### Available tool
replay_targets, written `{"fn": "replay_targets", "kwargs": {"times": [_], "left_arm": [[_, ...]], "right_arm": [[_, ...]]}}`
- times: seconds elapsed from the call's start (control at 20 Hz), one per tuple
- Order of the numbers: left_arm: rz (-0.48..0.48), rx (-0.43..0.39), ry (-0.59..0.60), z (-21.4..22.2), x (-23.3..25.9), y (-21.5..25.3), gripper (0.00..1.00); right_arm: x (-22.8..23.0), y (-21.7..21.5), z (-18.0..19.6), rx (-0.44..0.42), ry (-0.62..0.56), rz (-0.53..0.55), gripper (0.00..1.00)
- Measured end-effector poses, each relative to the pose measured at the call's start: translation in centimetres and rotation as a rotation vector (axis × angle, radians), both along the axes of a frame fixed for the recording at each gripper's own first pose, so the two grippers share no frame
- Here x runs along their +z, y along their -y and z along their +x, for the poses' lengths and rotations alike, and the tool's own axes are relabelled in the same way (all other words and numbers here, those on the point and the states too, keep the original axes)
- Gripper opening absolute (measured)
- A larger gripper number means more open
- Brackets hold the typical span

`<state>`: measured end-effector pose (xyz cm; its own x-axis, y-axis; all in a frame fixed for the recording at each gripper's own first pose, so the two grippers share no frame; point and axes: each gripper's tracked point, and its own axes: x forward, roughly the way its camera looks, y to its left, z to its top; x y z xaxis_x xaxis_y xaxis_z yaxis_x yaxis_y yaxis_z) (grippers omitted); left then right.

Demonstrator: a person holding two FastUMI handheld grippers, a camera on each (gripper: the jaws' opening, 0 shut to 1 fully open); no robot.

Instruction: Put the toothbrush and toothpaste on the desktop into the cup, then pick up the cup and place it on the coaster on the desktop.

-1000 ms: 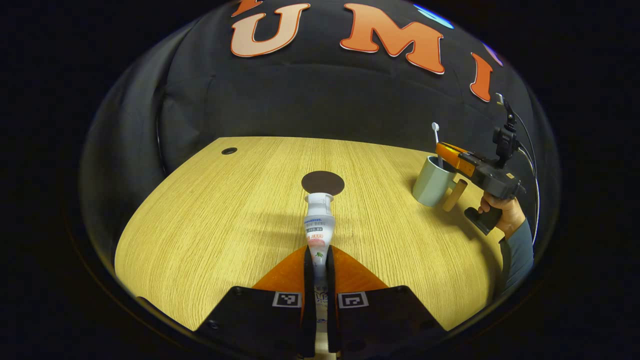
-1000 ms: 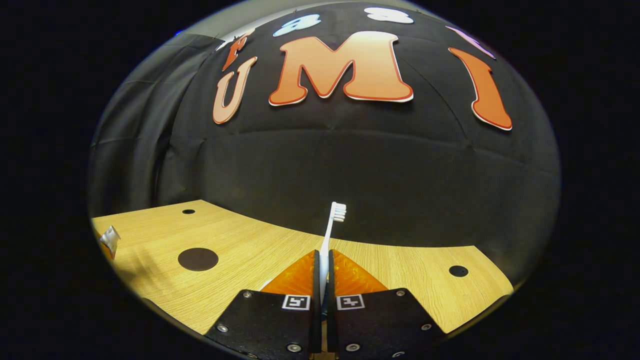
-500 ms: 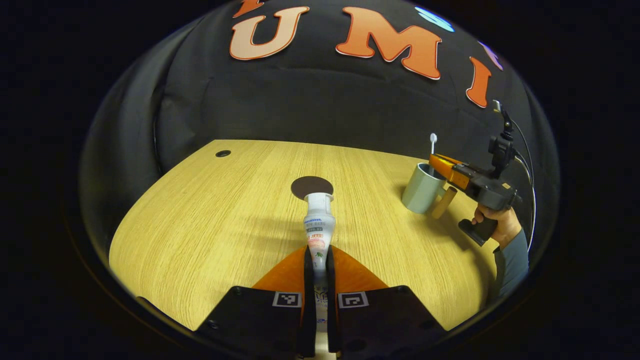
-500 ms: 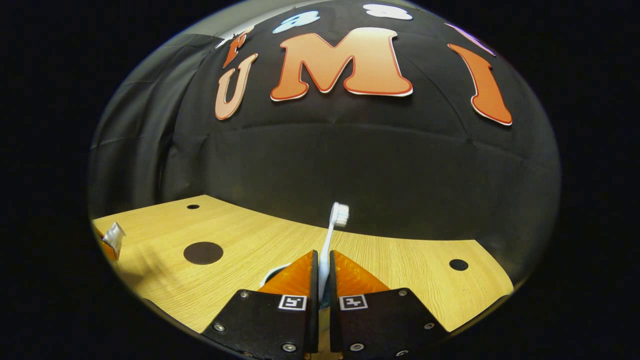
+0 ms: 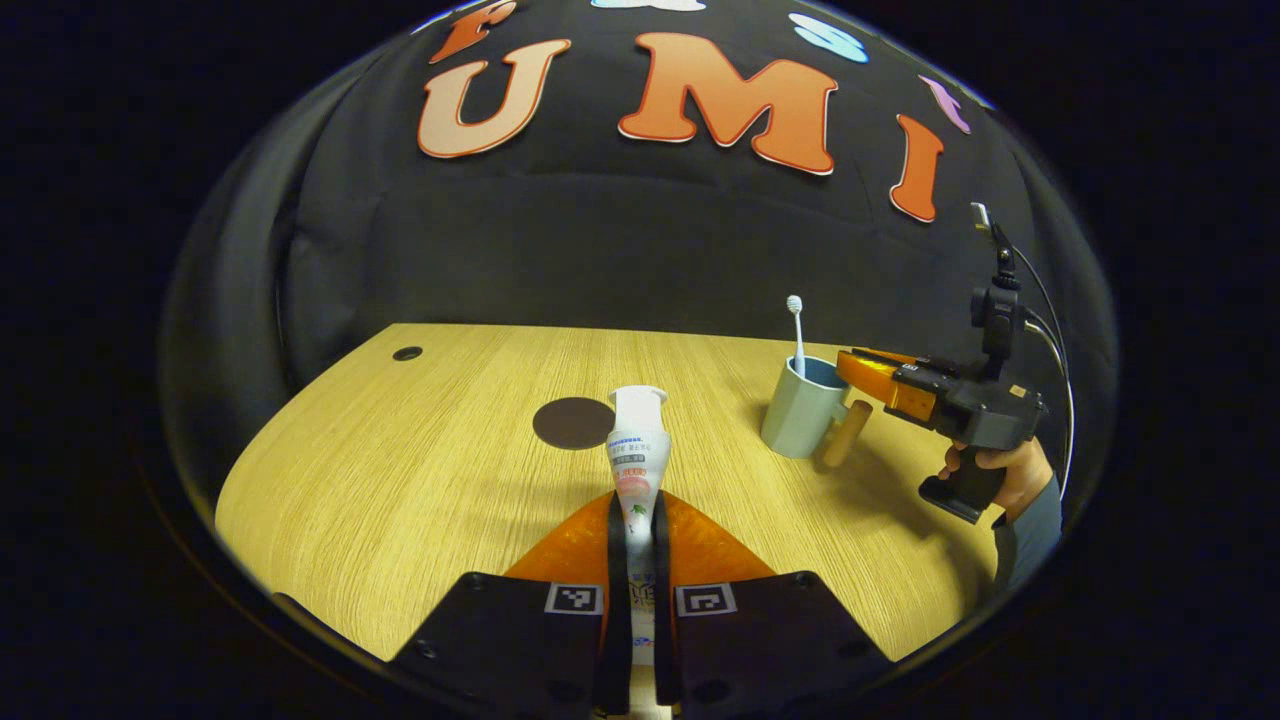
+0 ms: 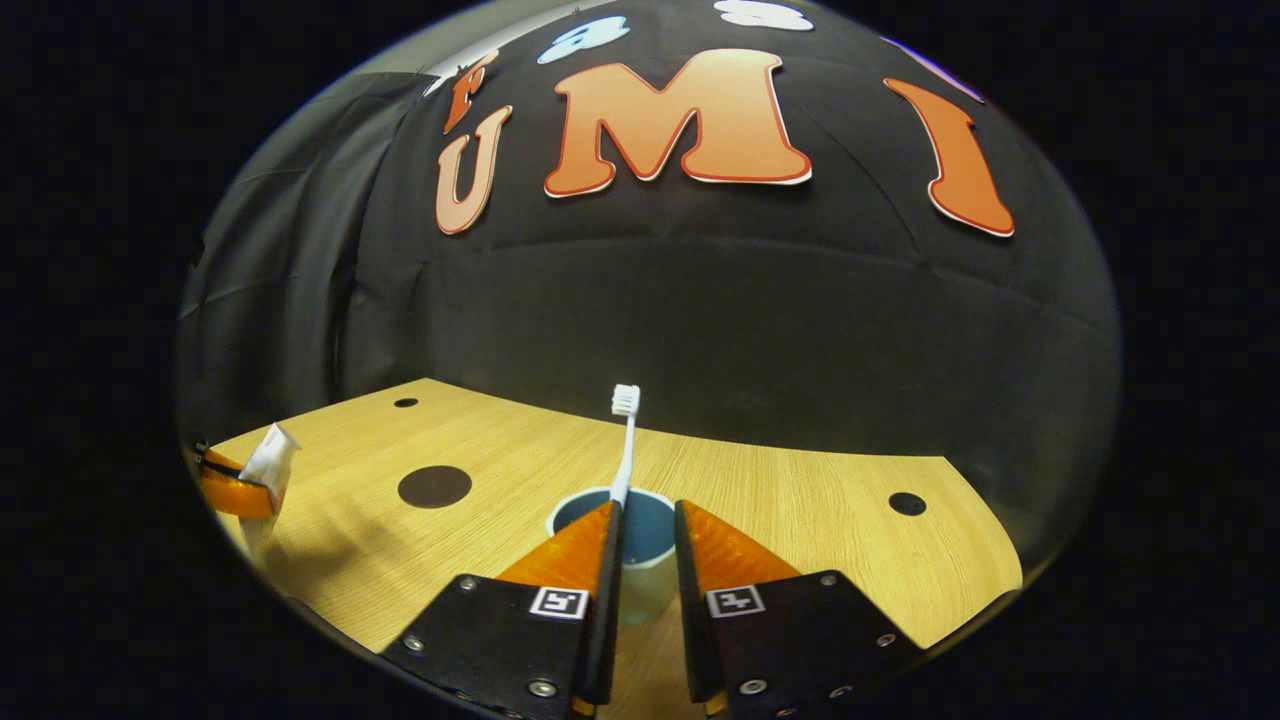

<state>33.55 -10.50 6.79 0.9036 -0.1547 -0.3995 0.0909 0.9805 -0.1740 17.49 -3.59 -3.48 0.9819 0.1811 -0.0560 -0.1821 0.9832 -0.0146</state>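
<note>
Toothbrush (image 6: 624,440) stands in the cup (image 6: 640,575), head up, leaning on the rim. Step one of the loading looks done.

Right gripper (image 6: 645,520): fingers parted a little, nothing between them. The cup sits just ahead of and below its tips. In the left gripper view the same gripper (image 5: 868,372) hovers beside the cup (image 5: 800,420), held by a hand (image 5: 1000,470); whether a tip touches the rim I cannot tell at this distance.

Left gripper (image 5: 635,530): closed narrow on the toothpaste (image 5: 636,455), cap end pointing forward, tube clear of the desktop (image 5: 400,470) as far as I can judge. From this gripper, the cup is ahead and to the right; the dark round coaster (image 5: 572,422) is ahead, slightly left, nothing on it.

Remaining, by my reading: toothpaste into the cup, then lift the cup and set it on the coaster. Roughly a third complete.
</note>
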Motion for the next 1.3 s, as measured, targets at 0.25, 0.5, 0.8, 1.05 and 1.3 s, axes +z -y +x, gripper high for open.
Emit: {"fn": "replay_targets", "kwargs": {"times": [0.25,0.5,0.8,1.05,1.3], "left_arm": [[-0.043,-0.045,0.16,7.5,3.3,2.2,0.13],[-0.15,-0.059,0.36,17.0,8.1,5.4,0.12],[-0.24,-0.152,0.557,22.2,14.8,11.9,0.12],[-0.204,-0.165,0.611,27.4,14.7,15.7,0.12],[-0.162,-0.158,0.562,30.4,10.7,17.3,0.12]], "right_arm": [[0.5,1.7,-3.9,-0.011,0.024,0.049,0.58],[0.0,4.2,-8.0,-0.046,0.035,0.032,0.84],[-1.2,7.2,-11.7,-0.102,0.028,0.054,0.9],[-1.7,8.2,-12.8,-0.132,0.035,0.083,0.9],[-2.3,8.3,-12.3,-0.134,0.021,0.099,0.9]]}}
